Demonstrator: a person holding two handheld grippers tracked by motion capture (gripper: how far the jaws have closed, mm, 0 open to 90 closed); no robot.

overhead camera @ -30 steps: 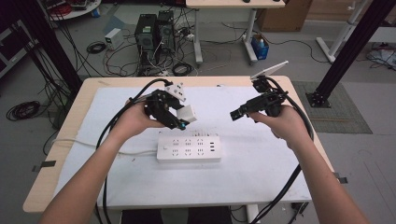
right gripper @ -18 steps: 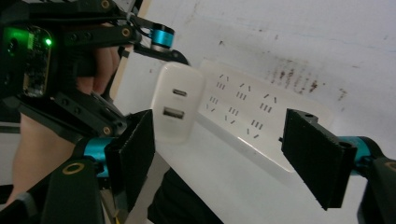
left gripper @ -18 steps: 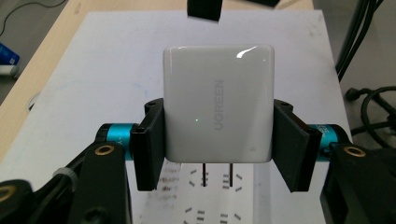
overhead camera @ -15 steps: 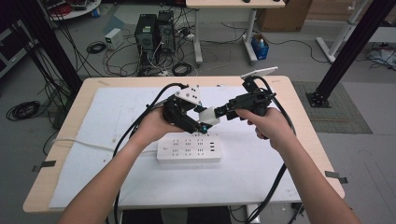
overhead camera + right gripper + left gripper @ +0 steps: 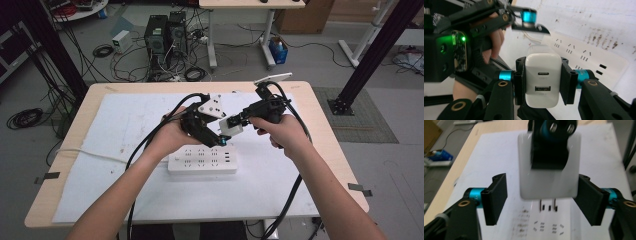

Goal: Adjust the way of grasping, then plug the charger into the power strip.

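White table mat point(image 5: 125, 125), charger point(image 5: 543, 78) clamped in R gripper point(image 5: 543, 82), betw open L gripper point(image 5: 541, 200) jaws

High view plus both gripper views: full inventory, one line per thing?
Charger: 1, white, two ports, clamped in right gripper, above strip.
Power strip: 1, white, flat on mat near table centre.
Mat: 1, white, stained, covering table.
Table: 1, light wood.
Computer towers: 2, black, on floor behind table.
Left gripper: 1, black, jaws open either side of charger.
Right gripper: 1, black, shut on charger.
Hands: 2, one per gripper.
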